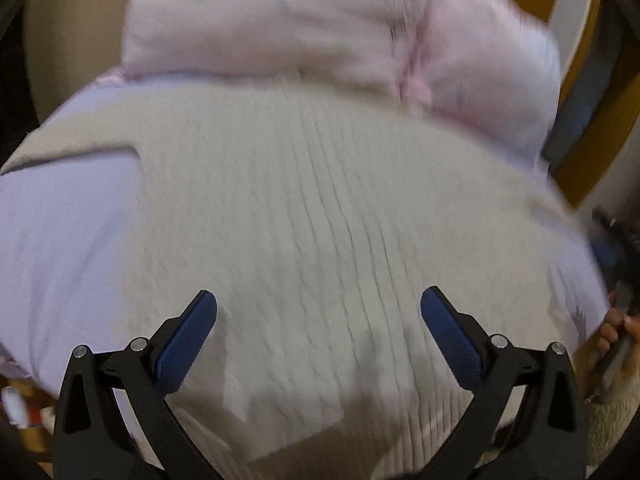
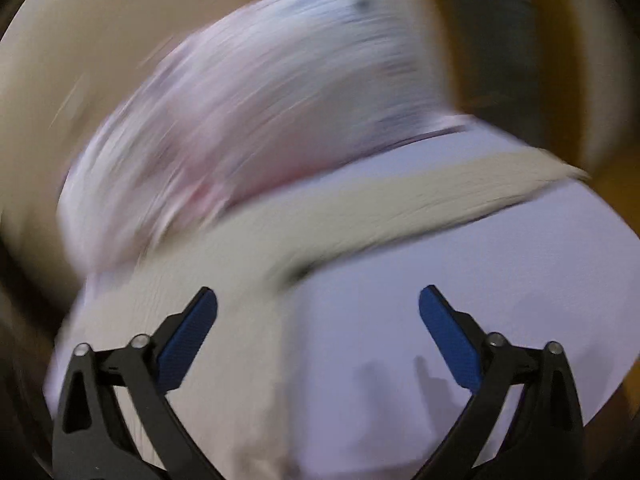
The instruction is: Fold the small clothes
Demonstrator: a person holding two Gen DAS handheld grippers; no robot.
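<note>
Knit (image 1: 320,208) lies flat on the lavender sheet (image 1: 60,248), straight under my left gripper (image 1: 319,300); one corner near the bottom looks turned over, so I judge folding barely begun, most folds left. Pink garment (image 1: 280,24) sits bunched just behind it, touching its far edge, unfolded. Right gripper (image 2: 318,300) hovers over sheet beside the knit's edge. Both grippers spread wide, holding nothing. Heavy blur. Wooden frame (image 1: 580,92) at right, nothing blocking.

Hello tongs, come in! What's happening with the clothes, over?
Left tongs open, empty. Right tongs open, empty. Cream knit garment flat on lavender cloth. Pink bundle lying behind.
</note>
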